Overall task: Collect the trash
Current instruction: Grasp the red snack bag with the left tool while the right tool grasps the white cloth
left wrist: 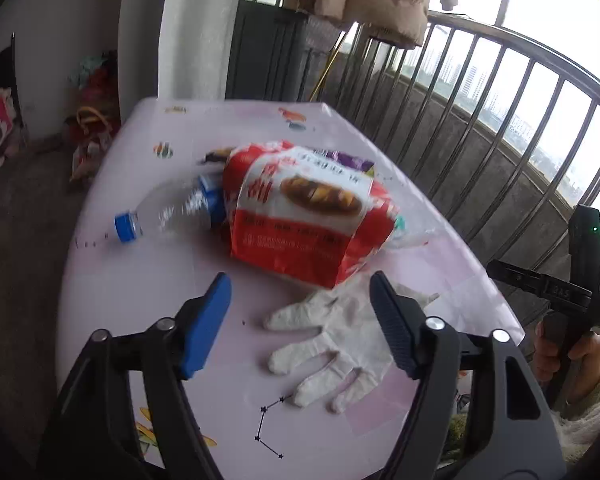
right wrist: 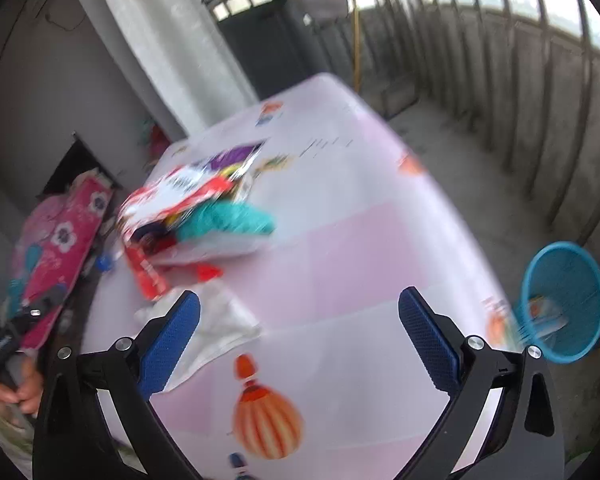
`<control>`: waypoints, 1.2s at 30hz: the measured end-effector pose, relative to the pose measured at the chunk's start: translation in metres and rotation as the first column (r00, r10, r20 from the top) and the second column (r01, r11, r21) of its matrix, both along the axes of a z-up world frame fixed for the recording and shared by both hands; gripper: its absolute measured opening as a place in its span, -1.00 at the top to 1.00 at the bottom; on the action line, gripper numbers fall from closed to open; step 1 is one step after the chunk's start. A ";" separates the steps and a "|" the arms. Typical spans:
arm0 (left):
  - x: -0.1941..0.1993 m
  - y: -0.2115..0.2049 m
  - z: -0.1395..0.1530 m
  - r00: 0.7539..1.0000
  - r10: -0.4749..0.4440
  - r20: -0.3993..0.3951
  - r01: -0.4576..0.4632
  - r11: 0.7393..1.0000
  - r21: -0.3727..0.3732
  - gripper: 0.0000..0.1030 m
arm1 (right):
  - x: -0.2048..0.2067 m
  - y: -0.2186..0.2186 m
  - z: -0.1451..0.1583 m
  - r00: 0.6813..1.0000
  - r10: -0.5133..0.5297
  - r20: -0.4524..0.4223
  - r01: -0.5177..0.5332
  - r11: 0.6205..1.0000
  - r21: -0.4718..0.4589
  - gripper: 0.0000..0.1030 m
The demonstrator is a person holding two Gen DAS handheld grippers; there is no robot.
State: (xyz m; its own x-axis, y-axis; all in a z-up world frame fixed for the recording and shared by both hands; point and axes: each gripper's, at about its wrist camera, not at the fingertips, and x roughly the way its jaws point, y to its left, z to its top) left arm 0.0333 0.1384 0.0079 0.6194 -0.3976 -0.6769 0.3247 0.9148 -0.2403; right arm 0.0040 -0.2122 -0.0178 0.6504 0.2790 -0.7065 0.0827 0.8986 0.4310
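On the pink table (left wrist: 148,276) lies a white glove (left wrist: 332,344), flat, with its fingers toward me. My left gripper (left wrist: 300,300) hovers open above it, pads apart on either side and nothing between them. Behind the glove sits a red-and-white snack bag (left wrist: 304,216) and an empty clear bottle with a blue cap (left wrist: 168,212) on its side. In the right wrist view my right gripper (right wrist: 300,312) stands wide open and empty above the table (right wrist: 360,248), with the glove (right wrist: 220,320) by its left finger. A blue mesh bin (right wrist: 564,300) stands on the floor at the right.
A teal wrapper (right wrist: 228,220) and purple packet (right wrist: 236,156) lie in the trash pile. A metal railing (left wrist: 500,92) runs behind the table. A pink flowered board (right wrist: 60,240) leans at the left. A hand (left wrist: 560,352) holds the other gripper's handle at the right.
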 end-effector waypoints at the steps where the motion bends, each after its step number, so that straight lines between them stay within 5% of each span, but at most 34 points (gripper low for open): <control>1: 0.001 -0.004 -0.011 1.000 -0.008 -0.022 0.008 1.000 -0.016 -0.04 | 0.005 0.010 -0.008 0.998 0.034 -0.048 -0.032 0.999 0.041 -0.82; 8: 0.027 -0.024 -0.055 0.994 -0.071 -0.088 0.068 0.997 -0.032 0.39 | 0.012 0.055 -0.039 0.966 0.115 -0.231 -0.085 0.987 0.137 -0.41; 13: 0.051 -0.030 -0.088 0.975 -0.115 -0.192 0.106 0.993 -0.056 0.68 | 0.016 0.065 -0.042 0.970 0.052 -0.236 -0.021 0.991 0.131 -0.13; 22: 0.028 -0.053 -0.090 0.931 -0.294 -0.217 0.274 0.954 -0.119 0.68 | 0.029 0.054 -0.055 0.964 -0.055 -0.260 0.088 0.989 0.119 0.83; 29: 0.012 -0.045 -0.049 0.942 -0.328 -0.075 0.314 0.937 -0.150 0.68 | 0.014 0.041 -0.058 0.965 -0.085 -0.247 0.113 0.989 0.099 0.92; 32: 0.005 -0.052 -0.020 0.946 -0.321 0.043 0.323 0.943 -0.082 0.64 | 0.006 0.030 -0.054 0.964 -0.119 -0.237 0.136 0.989 0.060 0.93; 36: 0.000 -0.076 0.009 0.933 -0.307 0.189 0.305 0.951 0.044 0.11 | 0.004 0.013 -0.048 0.963 -0.162 -0.217 0.178 0.982 0.057 0.93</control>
State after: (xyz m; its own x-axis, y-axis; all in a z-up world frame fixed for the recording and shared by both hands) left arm 0.0328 0.0621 0.0164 0.5872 -0.5800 -0.5646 0.6280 0.7666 -0.1343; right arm 0.0078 -0.1989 -0.0654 0.5317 0.2346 -0.8138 0.3278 0.8290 0.4532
